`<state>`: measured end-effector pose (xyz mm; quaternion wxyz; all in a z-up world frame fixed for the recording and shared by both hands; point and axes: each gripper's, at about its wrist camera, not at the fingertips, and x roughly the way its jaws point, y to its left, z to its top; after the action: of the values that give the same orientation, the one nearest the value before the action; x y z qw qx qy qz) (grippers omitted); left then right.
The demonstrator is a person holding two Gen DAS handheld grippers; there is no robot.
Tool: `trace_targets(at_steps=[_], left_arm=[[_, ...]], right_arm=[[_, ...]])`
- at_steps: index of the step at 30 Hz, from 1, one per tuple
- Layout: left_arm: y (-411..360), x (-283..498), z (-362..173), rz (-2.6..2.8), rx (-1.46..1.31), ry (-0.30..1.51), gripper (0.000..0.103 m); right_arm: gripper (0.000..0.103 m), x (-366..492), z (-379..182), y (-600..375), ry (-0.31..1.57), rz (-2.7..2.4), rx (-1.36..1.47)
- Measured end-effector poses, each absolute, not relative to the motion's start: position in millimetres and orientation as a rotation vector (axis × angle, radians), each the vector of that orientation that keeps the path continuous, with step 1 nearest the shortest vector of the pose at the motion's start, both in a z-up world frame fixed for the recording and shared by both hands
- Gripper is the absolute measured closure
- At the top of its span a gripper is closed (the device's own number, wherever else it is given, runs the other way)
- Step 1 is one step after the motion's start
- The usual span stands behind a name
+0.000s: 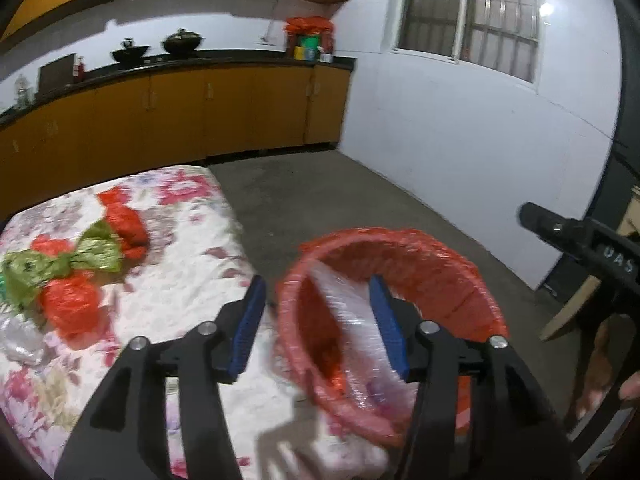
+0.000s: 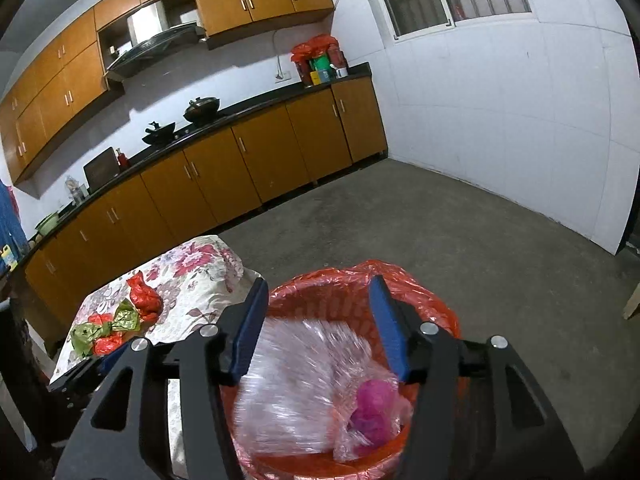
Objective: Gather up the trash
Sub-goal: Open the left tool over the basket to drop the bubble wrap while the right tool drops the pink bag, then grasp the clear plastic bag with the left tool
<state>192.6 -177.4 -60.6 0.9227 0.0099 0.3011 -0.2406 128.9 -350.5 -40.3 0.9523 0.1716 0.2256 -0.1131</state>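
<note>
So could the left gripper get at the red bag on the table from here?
Probably yes: the left gripper is open with nothing between its pads, and only bare floral tablecloth lies between it and the red bag.

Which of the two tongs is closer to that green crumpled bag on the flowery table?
Left. The left tongs hang at the table edge beside the red bin, the green bag just ahead-left. The right tongs are over the bin, farther off.

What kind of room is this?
It looks like a home kitchen. There are wooden cabinets along the wall, a black wok on the dark counter, and a range hood above it. A flowery-cloth table stands beside a red-lined bin.
</note>
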Motion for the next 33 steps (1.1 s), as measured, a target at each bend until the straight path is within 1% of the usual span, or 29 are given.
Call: trace_targets(at_steps=[4,6,12,17,23,29,33], left_arm=[[-154,191,-63,-0.415,0.031,0.605,0.037],[-140,191,-66,-0.374,0.038,0.605,0.036],[-90,194,-69,-0.249,0.035,0.612,0.035],[-16,205,-74,-0.053,0.014,0.619,0.035],[82,230,-82,0.174,-0.08,0.67,0.035],[123,255,-100,0.206,-0.145,0.752,0.035],[128,267,-116,0.172,-0.18,0.815,0.035]], right_arm=[[0.049,132,-40,-342,0.466,-0.22,0.321],[0.049,135,-40,-336,0.471,-0.207,0.303],[0.049,145,-41,-316,0.493,-0.146,0.269],[0.049,156,-45,-293,0.52,-0.088,0.237],[0.049,171,-48,-260,0.546,-0.015,0.211],[0.049,190,-53,-219,0.574,0.064,0.166],[0.049,202,-56,-190,0.592,0.113,0.13]])
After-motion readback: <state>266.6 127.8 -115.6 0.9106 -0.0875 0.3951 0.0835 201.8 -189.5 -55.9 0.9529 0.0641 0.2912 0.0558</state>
